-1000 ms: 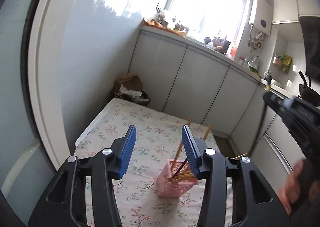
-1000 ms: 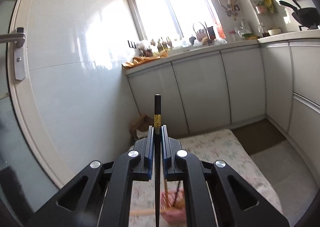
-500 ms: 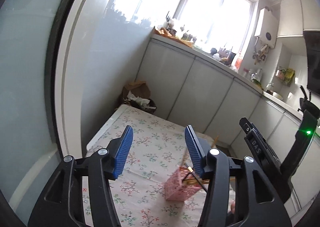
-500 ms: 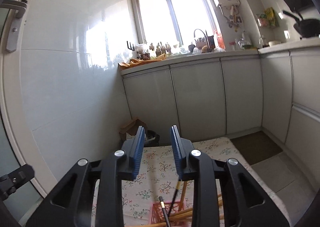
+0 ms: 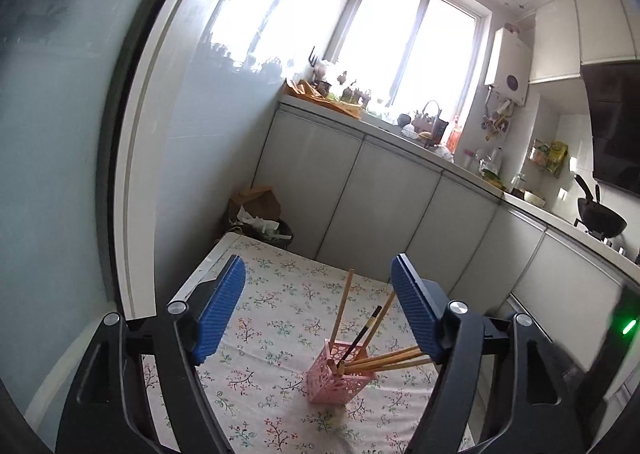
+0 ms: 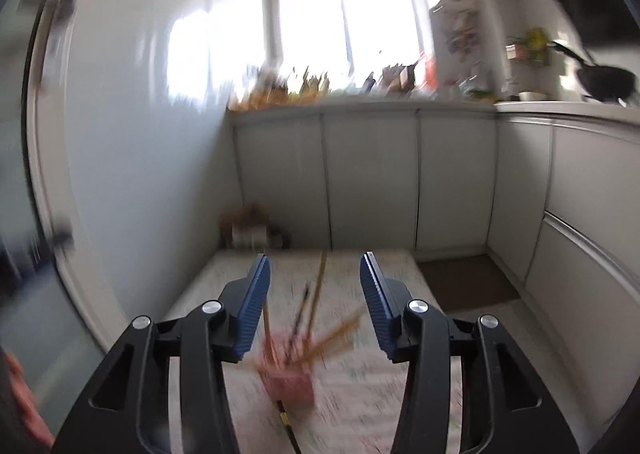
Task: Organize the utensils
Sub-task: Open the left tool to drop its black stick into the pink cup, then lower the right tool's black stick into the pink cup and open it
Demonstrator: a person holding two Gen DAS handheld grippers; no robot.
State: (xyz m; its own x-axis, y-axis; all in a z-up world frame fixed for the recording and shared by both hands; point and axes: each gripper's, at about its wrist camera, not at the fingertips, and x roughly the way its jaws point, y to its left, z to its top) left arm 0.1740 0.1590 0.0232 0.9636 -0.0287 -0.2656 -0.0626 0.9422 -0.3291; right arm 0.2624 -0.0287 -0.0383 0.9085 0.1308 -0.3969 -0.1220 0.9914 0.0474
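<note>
On the floral-cloth table (image 5: 260, 334) the pink holder (image 5: 340, 376) already keeps several chopsticks (image 5: 384, 358), both tools, left tool (image 5: 320, 314) and right tool (image 6: 314, 304), are spreading empty, so next comes the black chopstick (image 6: 286, 420) lying beside it.

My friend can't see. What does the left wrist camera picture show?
A pink holder of wooden chopsticks and one black chopstick stands on a floral tablecloth. The left gripper is opening, nothing between its blue fingers, in a sunlit kitchen.

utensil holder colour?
Pink, with a lattice cut-out pattern: the utensil holder shows best in the left wrist view.
</note>
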